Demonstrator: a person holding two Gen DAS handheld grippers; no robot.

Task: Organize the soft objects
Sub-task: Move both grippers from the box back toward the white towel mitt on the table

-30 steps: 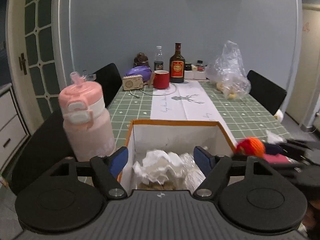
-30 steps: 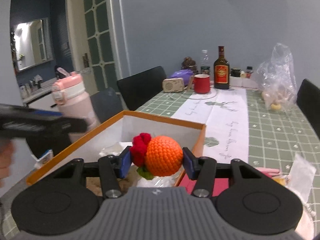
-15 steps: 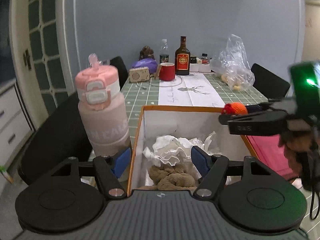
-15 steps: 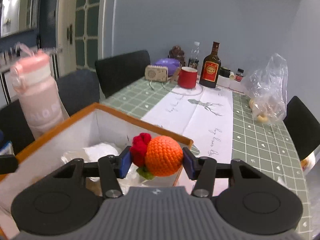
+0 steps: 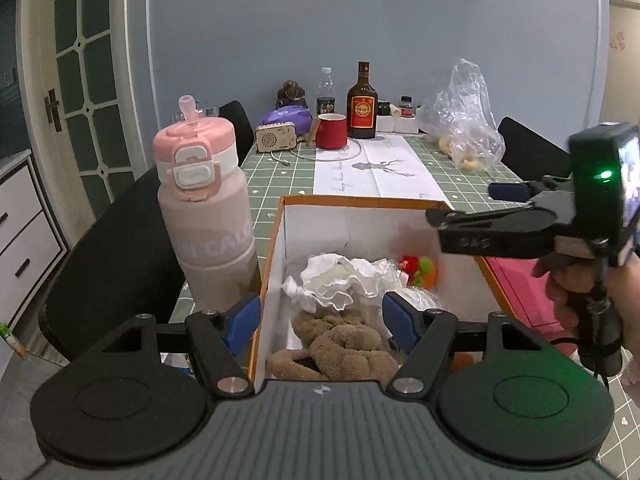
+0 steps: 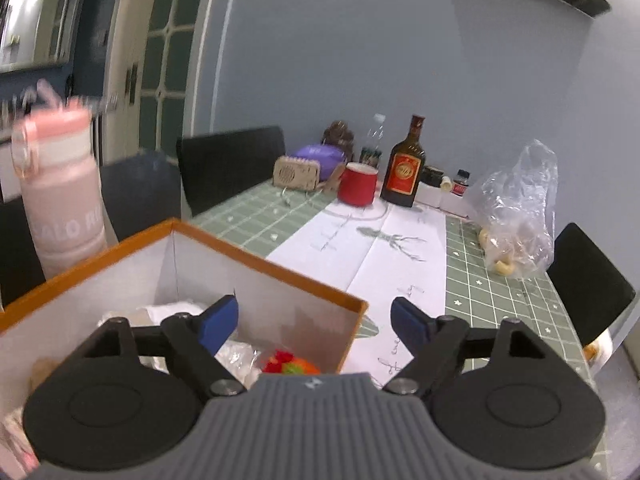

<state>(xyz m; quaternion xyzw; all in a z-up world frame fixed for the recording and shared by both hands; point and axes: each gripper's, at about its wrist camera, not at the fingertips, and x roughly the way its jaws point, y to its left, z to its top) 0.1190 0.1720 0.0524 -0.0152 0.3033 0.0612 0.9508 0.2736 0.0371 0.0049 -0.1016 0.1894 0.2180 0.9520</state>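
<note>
My right gripper (image 6: pixel 314 322) hangs above the right wall of the orange-rimmed box (image 5: pixel 360 200), its jaws having just sprung wide with nothing between them. The orange knitted toy (image 5: pixel 418 266) with its red and green bits lies inside the box near the far right corner, beside crumpled white cloth (image 5: pixel 336 284). My left gripper (image 5: pixel 320 320) hovers spread and empty over the box's near edge, above a brown plush (image 5: pixel 344 344).

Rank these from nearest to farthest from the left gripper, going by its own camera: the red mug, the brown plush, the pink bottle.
1. Brown plush: in the box, right between the left gripper fingers.
2. Pink bottle: standing left of the box.
3. Red mug: far end of the table.
</note>
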